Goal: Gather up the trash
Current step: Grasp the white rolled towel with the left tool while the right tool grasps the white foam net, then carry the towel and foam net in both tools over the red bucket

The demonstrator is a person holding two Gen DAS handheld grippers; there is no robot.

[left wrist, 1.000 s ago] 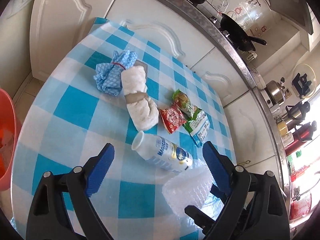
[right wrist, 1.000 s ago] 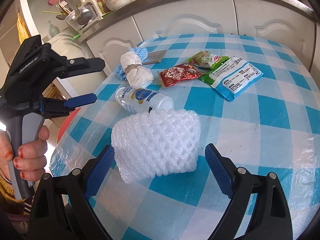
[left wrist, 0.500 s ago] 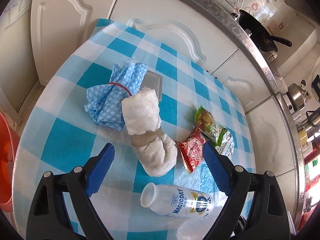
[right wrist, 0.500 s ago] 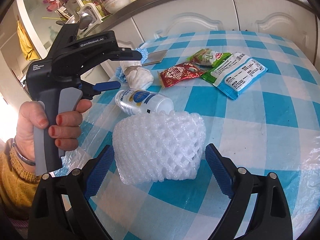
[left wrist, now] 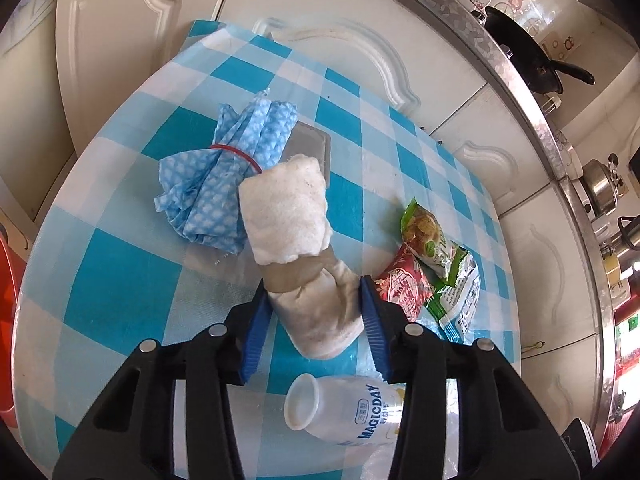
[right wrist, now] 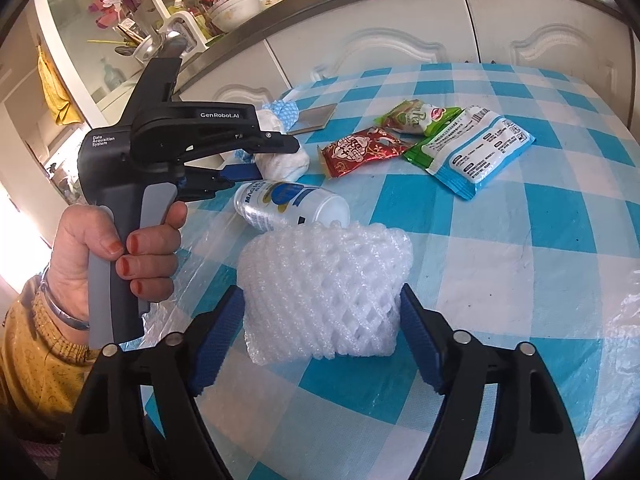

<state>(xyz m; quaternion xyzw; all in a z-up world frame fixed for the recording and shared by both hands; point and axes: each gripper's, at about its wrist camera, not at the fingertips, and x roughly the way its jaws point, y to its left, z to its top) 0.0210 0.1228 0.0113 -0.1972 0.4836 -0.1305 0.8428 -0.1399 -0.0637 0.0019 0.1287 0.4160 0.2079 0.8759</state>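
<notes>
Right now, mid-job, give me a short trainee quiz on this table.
1. True or false: the white bottle stands upright.
2. What sits between the left gripper pads: A towel roll, B red packet, C blue cloth?
3. What is the right gripper closed on?
Key: 1 false, it lies on its side. 2 A; the jaws have just been closing on it. 3 the foam net; those jaws have just been closing too.
</notes>
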